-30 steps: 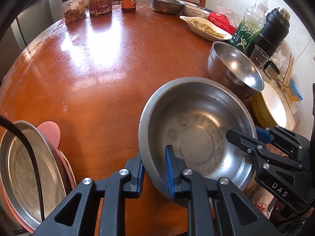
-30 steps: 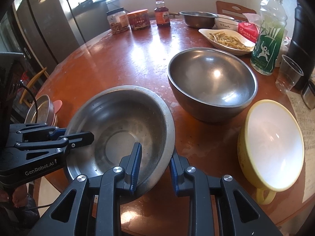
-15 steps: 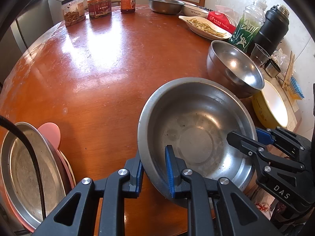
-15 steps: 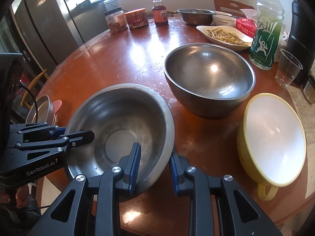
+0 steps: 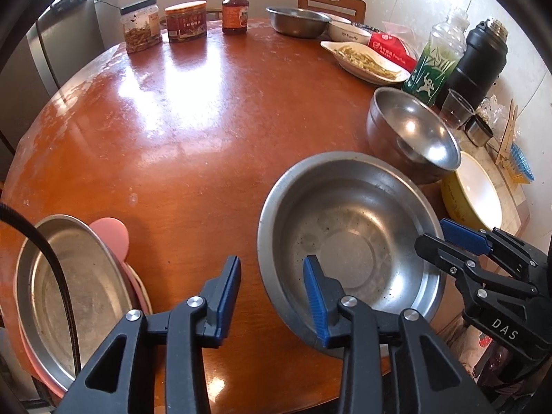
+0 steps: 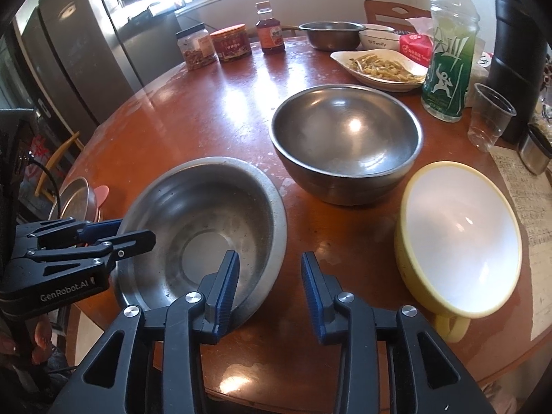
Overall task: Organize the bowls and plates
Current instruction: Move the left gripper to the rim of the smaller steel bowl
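Note:
A wide steel bowl (image 5: pixel 348 238) (image 6: pixel 207 224) rests on the round wooden table near its front edge. My left gripper (image 5: pixel 272 291) is open, its jaws straddling the bowl's left rim without pinching it. My right gripper (image 6: pixel 270 291) is open too, straddling the bowl's right rim. A deeper steel bowl (image 5: pixel 410 134) (image 6: pixel 345 141) stands behind it. A yellow bowl with a white inside (image 5: pixel 472 196) (image 6: pixel 459 241) stands to the right. A steel plate on pink plates (image 5: pixel 65 293) (image 6: pixel 74 200) sits at the table's left edge.
At the back stand two jars (image 5: pixel 141 24), a sauce bottle (image 5: pixel 235 7), a small steel bowl (image 5: pixel 296 20) and a dish of food (image 5: pixel 365 58). A green bottle (image 6: pixel 448 51), black flask (image 6: pixel 517 51) and plastic cup (image 6: pixel 490 117) stand right.
Both grippers were shut on the wide steel bowl's rim and have opened. The bowl stays in place on the table.

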